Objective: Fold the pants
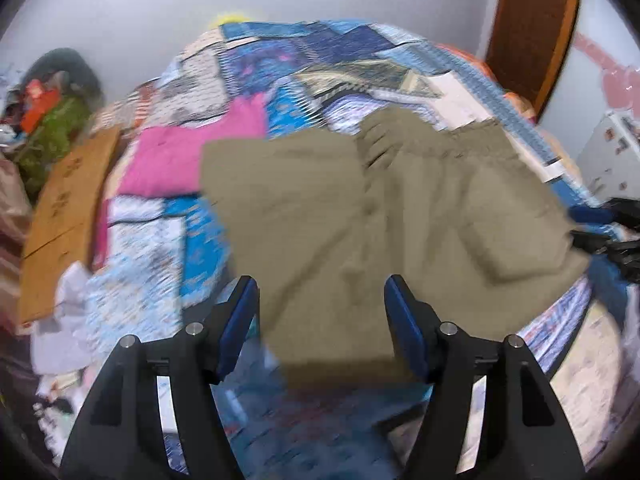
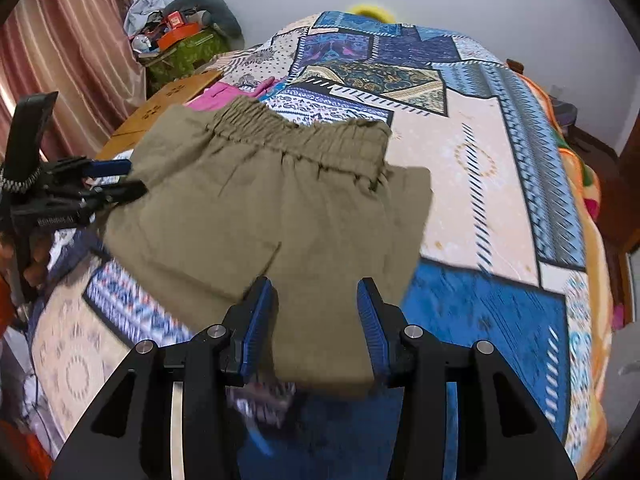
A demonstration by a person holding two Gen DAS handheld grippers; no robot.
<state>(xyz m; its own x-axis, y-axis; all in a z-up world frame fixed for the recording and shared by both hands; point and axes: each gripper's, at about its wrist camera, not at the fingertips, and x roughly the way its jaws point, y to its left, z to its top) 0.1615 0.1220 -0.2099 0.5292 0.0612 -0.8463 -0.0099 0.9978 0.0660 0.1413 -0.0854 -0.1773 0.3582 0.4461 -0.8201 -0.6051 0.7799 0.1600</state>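
Olive pants (image 2: 248, 208) lie spread on the patchwork bedspread (image 2: 480, 160), elastic waistband (image 2: 304, 140) at the far end and the legs folded back toward me. My right gripper (image 2: 316, 320) stands open over the near folded edge; cloth shows between its blue pads but is not pinched. In the left wrist view the pants (image 1: 400, 216) are blurred, and my left gripper (image 1: 322, 316) is open wide with the near cloth edge between its fingers, unpressed. The left gripper (image 2: 128, 179) also appears at the pants' left side, and the right gripper (image 1: 580, 226) at their right.
A pink garment (image 1: 188, 156) lies beyond the pants on the left. Flat cardboard (image 1: 64, 216) leans along the bed's left edge, with a green box of clutter (image 2: 180, 52) and a striped curtain (image 2: 60, 40) behind. A wooden door (image 1: 536, 28) stands at right.
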